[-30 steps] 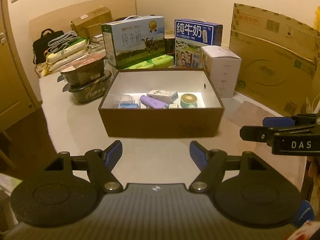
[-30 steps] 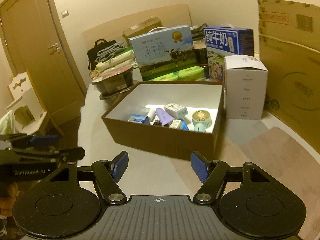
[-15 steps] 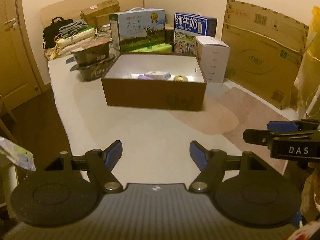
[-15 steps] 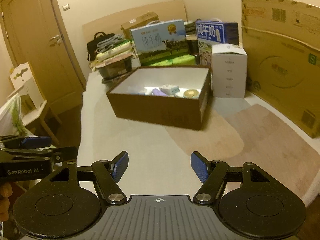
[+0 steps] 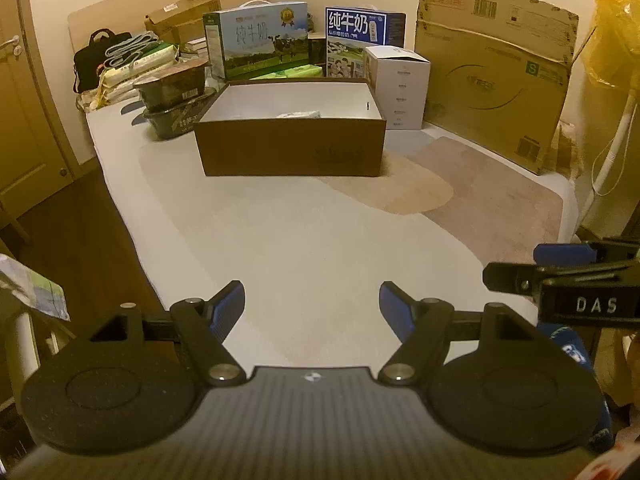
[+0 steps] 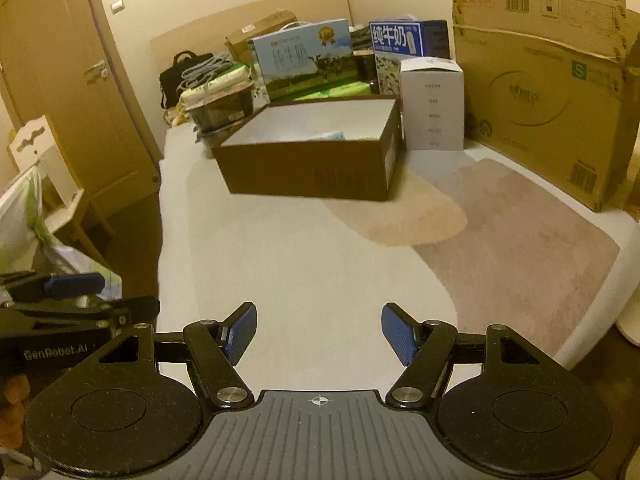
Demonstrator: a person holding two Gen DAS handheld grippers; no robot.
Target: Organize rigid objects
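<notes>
A brown open-top cardboard box (image 5: pixel 292 148) (image 6: pixel 312 168) with a white inside stands far ahead on the pale bed surface. Only the top of a small whitish packet (image 5: pixel 300 114) (image 6: pixel 328 136) shows above its front wall; the rest of its contents are hidden. My left gripper (image 5: pixel 312 304) hovers open over the near part of the bed, nothing between its blue pads. My right gripper (image 6: pixel 319 330) is likewise open and empty, well short of the box. Each gripper shows at the edge of the other's view.
Behind the box stand two milk cartons (image 5: pixel 260 40) (image 5: pixel 360 40), a white carton (image 5: pixel 400 88), stacked dark food tubs (image 5: pixel 172 100) and a big flat cardboard sheet (image 5: pixel 492 76). A beige blanket (image 6: pixel 500 232) covers the right of the bed. Wooden floor and a door (image 6: pixel 60 100) lie left.
Both grippers have drawn back from the brown box, which now looks smaller and farther. Its contents have sunk out of sight behind the front wall. The jaws stand as wide as before.
</notes>
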